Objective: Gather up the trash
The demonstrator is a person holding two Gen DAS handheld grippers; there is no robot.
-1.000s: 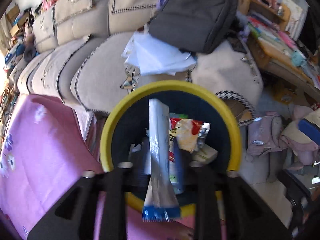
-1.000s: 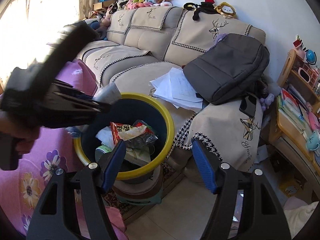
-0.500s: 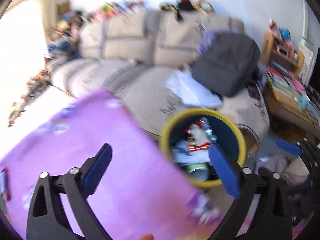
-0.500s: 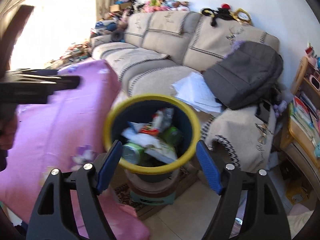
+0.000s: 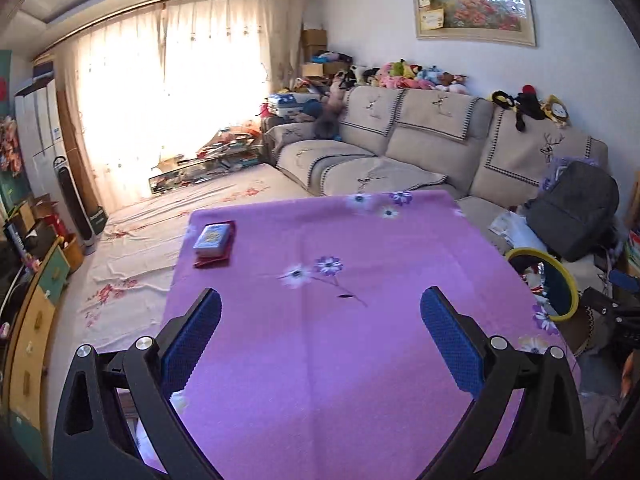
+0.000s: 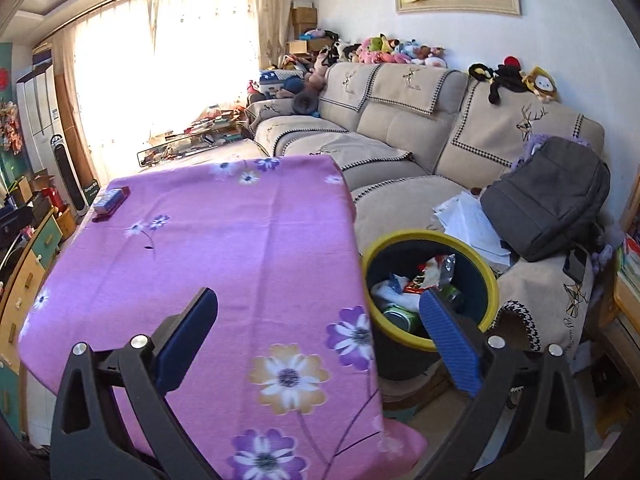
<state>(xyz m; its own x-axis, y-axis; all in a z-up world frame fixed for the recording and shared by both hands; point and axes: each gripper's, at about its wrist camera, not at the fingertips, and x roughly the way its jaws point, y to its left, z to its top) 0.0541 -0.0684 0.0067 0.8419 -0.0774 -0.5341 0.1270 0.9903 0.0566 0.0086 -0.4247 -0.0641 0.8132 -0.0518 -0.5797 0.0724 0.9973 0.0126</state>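
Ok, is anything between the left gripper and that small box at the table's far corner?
Nothing visible. The left gripper, fingers open and empty, faces only bare purple tablecloth up to the small box, which lies on a flat red item at the far left corner.

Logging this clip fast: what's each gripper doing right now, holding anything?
Left gripper: open, jaws empty over the purple tablecloth.
Right gripper: jaws opening, nothing between them.

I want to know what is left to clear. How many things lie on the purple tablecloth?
1: a small box on a red base at the far left corner of the purple tablecloth. Near edge is hidden behind the open grippers.
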